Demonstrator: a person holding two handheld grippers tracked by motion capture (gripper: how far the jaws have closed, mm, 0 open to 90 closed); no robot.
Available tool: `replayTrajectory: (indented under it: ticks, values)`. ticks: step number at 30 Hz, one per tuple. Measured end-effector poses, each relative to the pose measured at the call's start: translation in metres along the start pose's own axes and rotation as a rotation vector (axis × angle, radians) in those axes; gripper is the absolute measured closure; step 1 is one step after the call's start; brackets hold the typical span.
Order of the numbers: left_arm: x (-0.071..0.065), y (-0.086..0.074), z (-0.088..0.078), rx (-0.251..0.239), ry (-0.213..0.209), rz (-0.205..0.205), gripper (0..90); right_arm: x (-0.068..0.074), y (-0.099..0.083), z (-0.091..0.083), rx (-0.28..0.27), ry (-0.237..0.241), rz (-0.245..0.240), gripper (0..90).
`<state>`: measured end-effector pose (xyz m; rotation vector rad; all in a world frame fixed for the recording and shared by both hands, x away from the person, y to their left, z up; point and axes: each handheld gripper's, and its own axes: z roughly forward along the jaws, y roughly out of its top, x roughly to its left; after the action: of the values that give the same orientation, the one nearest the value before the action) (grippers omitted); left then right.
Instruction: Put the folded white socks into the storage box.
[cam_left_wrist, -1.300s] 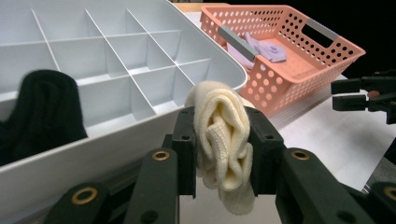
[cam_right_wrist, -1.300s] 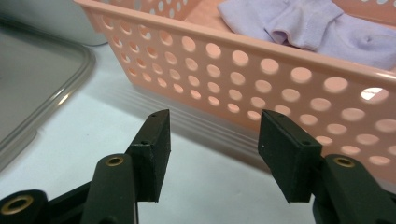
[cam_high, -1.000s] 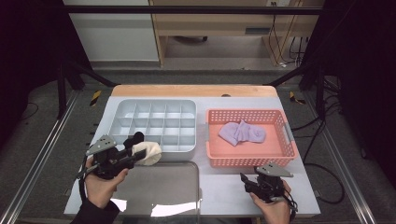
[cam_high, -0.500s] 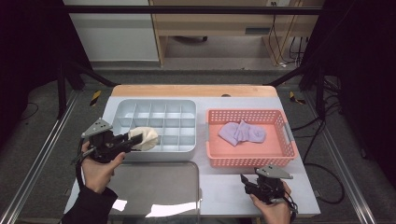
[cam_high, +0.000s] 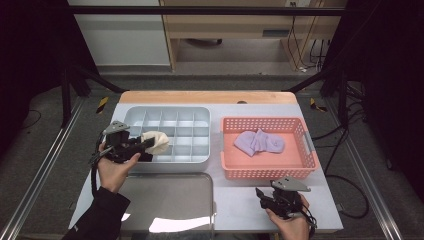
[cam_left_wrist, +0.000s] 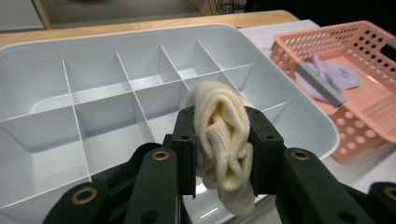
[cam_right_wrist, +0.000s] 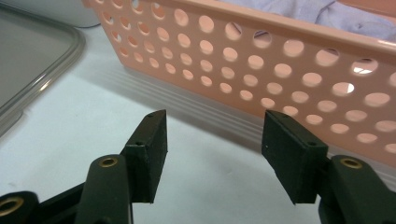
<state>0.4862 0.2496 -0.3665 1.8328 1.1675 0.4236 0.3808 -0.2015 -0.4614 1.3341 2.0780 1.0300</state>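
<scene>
A rolled cream sock (cam_left_wrist: 223, 140) is pinched between the jaws of my left gripper (cam_left_wrist: 219, 140), which is shut on it. In the high view the left gripper (cam_high: 145, 146) holds the cream sock (cam_high: 157, 141) over the front left cells of the grey divided tray (cam_high: 187, 116). The tray's cells (cam_left_wrist: 107, 88) look empty. A pink perforated basket (cam_high: 295, 170) stands to the tray's right with lilac socks (cam_high: 260, 142) lying in it. My right gripper (cam_high: 264, 196) rests low on the table in front of the basket, open with nothing between its jaws (cam_right_wrist: 212, 140).
A clear grey lid (cam_high: 165, 200) lies flat on the white table in front of the tray. The basket wall (cam_right_wrist: 280, 74) stands close ahead of the right gripper. A wooden strip (cam_high: 200, 96) runs along the table's far edge.
My left hand has carried the cream sock away from the lid's corner, farther up and over the tray's front left part. The right gripper has kept still.
</scene>
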Motion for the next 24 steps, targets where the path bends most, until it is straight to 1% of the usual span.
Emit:
replayTrajectory:
  ticks: [1,2,3,6,7,8,9,11,12,13,14,16,18,19,20,21,22,24]
  values:
    - [0.002,-0.002,0.006,0.021,0.01,0.003,67.3,0.0,0.0,0.001,0.001,0.002,-0.002,41.4]
    - [0.002,-0.002,0.006,0.021,0.01,0.003,67.3,0.0,0.0,0.001,0.003,0.005,0.005,41.4]
    - [0.004,-0.003,0.011,0.038,0.011,0.004,67.3,0.0,0.0,0.001,0.005,0.005,0.001,41.3]
    - [0.006,-0.005,0.016,0.051,0.011,0.004,67.3,0.001,0.0,0.001,0.004,0.005,-0.004,41.4]
    - [0.007,-0.007,0.019,0.069,0.014,0.006,67.3,0.001,0.0,0.001,0.008,0.005,-0.003,41.3]
    - [0.007,-0.007,0.019,0.069,0.014,0.006,67.3,0.001,0.0,0.001,0.008,0.005,-0.003,41.3]
    - [0.009,-0.009,0.023,0.088,0.02,0.016,67.3,0.001,0.0,0.001,0.007,0.005,-0.003,41.3]
    - [0.01,-0.011,0.025,0.099,0.019,0.027,67.4,0.0,0.0,0.001,0.007,0.006,-0.003,41.3]
    - [0.01,-0.011,0.025,0.099,0.019,0.027,67.4,0.0,0.0,0.001,0.007,0.006,-0.003,41.3]
    - [0.009,-0.011,0.026,0.112,0.022,0.045,67.4,0.0,0.0,0.002,0.007,0.006,-0.002,41.2]
    - [0.009,-0.011,0.026,0.112,0.022,0.045,67.5,0.0,0.0,0.002,0.007,0.006,-0.002,41.2]
    - [0.007,-0.012,0.027,0.132,0.023,0.062,67.6,0.001,0.0,0.002,0.01,0.006,-0.001,41.2]
    - [0.005,-0.014,0.029,0.151,0.034,0.077,67.6,0.0,0.0,0.002,0.009,0.005,-0.005,41.2]
    - [0.004,-0.016,0.031,0.168,0.025,0.074,67.7,0.0,0.0,0.002,0.011,0.006,-0.005,41.1]
    - [0.004,-0.016,0.031,0.168,0.025,0.074,67.8,0.0,0.0,0.002,0.011,0.006,-0.005,41.1]
    - [0.003,-0.019,0.035,0.197,0.016,0.078,67.8,0.0,0.0,0.002,0.011,0.006,-0.005,41.2]
    - [0.003,-0.019,0.035,0.197,0.016,0.078,67.8,0.0,0.0,0.002,0.011,0.006,-0.005,41.2]
    - [0.002,-0.022,0.038,0.222,0.014,0.087,67.9,0.0,0.0,0.002,0.012,0.009,-0.001,41.1]
